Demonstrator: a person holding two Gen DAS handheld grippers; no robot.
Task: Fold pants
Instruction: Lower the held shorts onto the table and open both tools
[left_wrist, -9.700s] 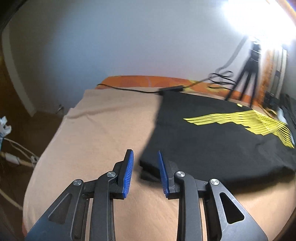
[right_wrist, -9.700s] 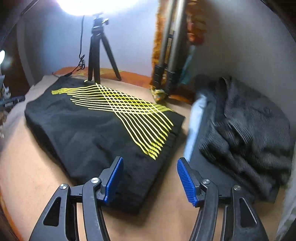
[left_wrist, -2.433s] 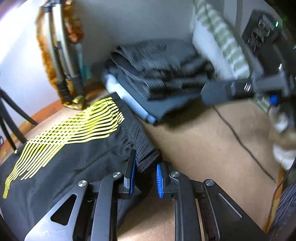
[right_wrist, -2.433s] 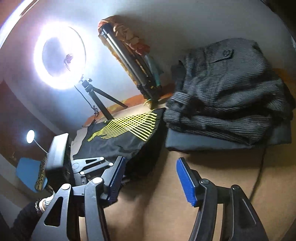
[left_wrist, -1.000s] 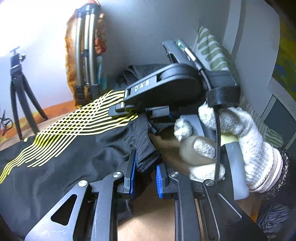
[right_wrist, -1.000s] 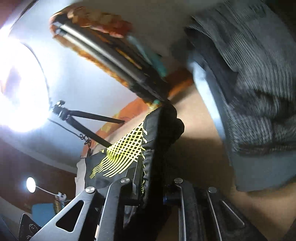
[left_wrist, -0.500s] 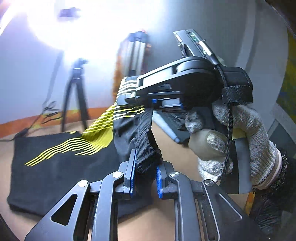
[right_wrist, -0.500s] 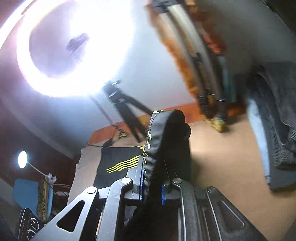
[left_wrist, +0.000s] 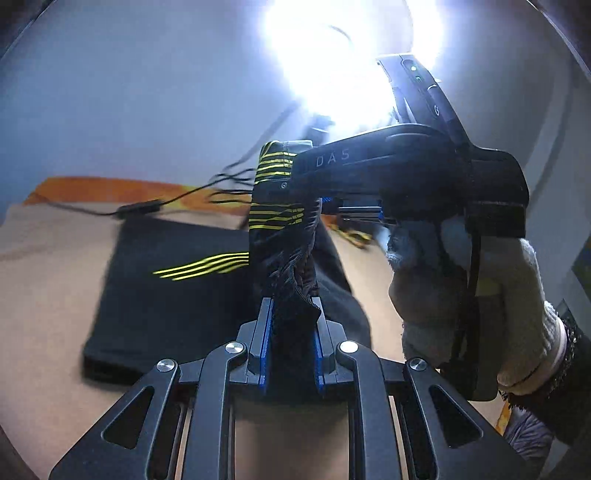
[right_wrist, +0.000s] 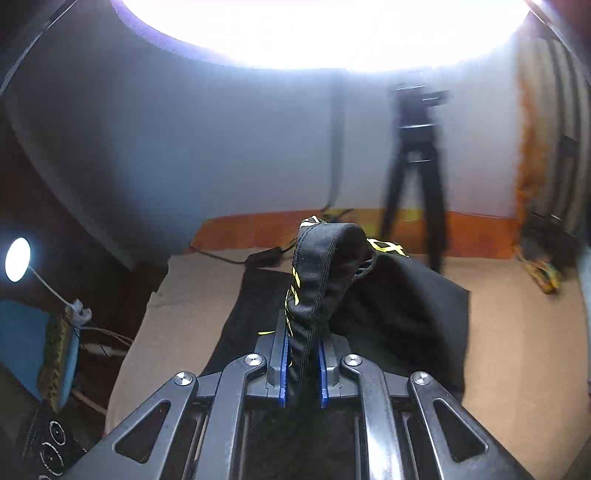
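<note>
Left gripper (left_wrist: 291, 347): jaws clamped on bunched waistband edge of pants (left_wrist: 177, 295). Right gripper (right_wrist: 302, 369): jaws pinched on stitched elastic band of same end. Held end lifted; rest of pants flat on tan bed cover (left_wrist: 48, 280).

Risk: thin pinch on thick ribbed elastic, slip possible if pull uneven. Limp fabric may sag, fold skewed.

Fabric black, matte, yellow stripe print. Beyond: black tripod (right_wrist: 413, 177), ring light (right_wrist: 317, 33) glare.

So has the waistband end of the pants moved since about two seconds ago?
Yes. The waistband, clamped by both grippers, has lifted off the bed and swung from the dark clothes pile toward the tripod.
</note>
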